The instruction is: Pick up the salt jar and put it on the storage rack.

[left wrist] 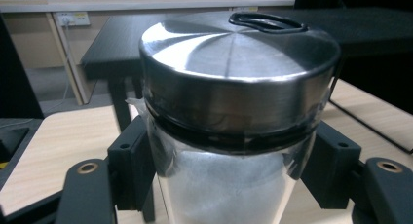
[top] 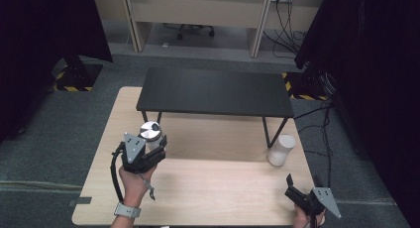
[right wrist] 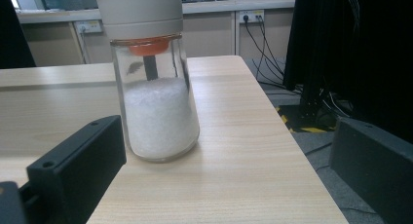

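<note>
Your left tool (top: 148,149) is clamped on the steel-lidded jar (left wrist: 234,112); your right tool (top: 301,188) sits apart, white-capped jar (right wrist: 156,102) ungrasped.

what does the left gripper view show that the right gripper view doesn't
Left gripper view: a glass jar with a brushed steel lid and black loop handle, sitting between the left gripper jaws, and a black low table behind.

Right gripper view: a clear glass jar with a white cap, half full of white grains, ahead of the open right gripper.

Both: the light wooden table.
</note>
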